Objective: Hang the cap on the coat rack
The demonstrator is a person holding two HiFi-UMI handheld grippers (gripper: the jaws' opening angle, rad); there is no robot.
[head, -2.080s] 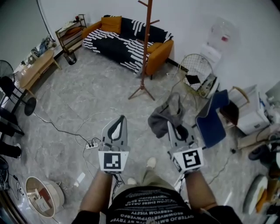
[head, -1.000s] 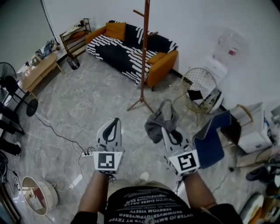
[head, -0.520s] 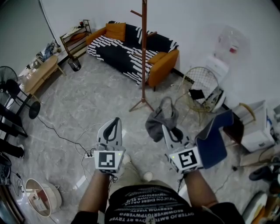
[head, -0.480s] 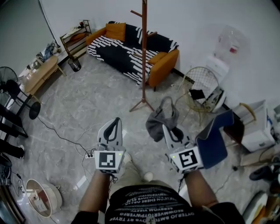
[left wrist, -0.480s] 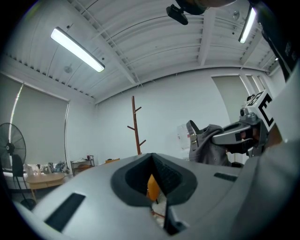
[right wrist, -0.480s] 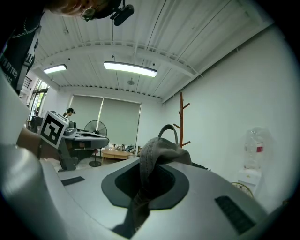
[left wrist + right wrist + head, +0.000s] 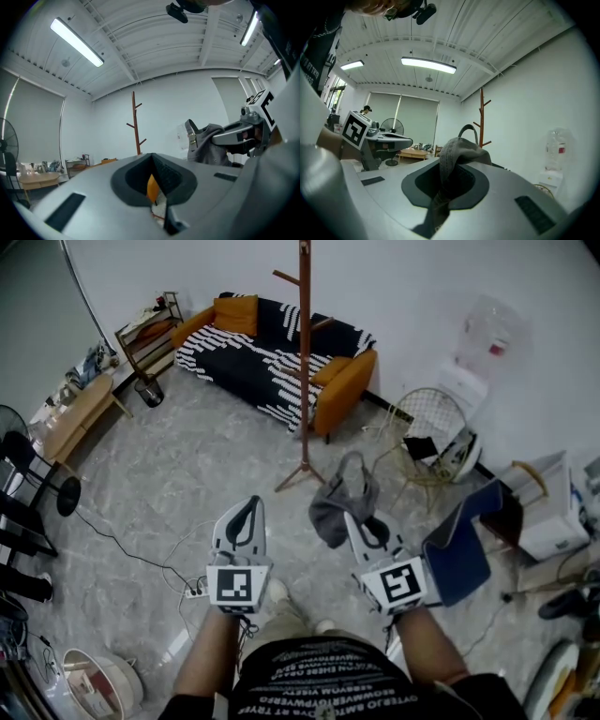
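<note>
Cap: we see a grey cap (image 7: 339, 505) hanging from the tip of the right gripper (image 7: 353, 518), over the marbled floor (image 7: 187, 465), close in at 4 o'clock of the head view's centre.
Cap's look: soft, crumpled grey cloth with stitched seams, and a back strap (image 7: 468, 129) that arches up in a loop.
Right gripper: jaws pinching a fold of the cap's cloth.
Right gripper view alone: we see the cloth run down into the dark hollow between the jaws, with the strap loop at 12 o'clock above it.
Left gripper view alone: we catch the cap side-on at 3 o'clock, with a pale buckle (image 7: 191, 137) on its strap.
Left gripper (image 7: 253, 503): jaws pressed together with nothing between them. It is at 9 o'clock of the cap and apart from it.
Coat rack (image 7: 304, 352): brown wooden pole with pegs, at 12 o'clock beyond the cap and well apart from it. Only the head view shows its splayed feet.
Sofa (image 7: 244, 348): black-and-white stripes with orange cushions, behind the rack at 11 o'clock.
Blue chair (image 7: 459, 545): at 3 o'clock of the right gripper.
</note>
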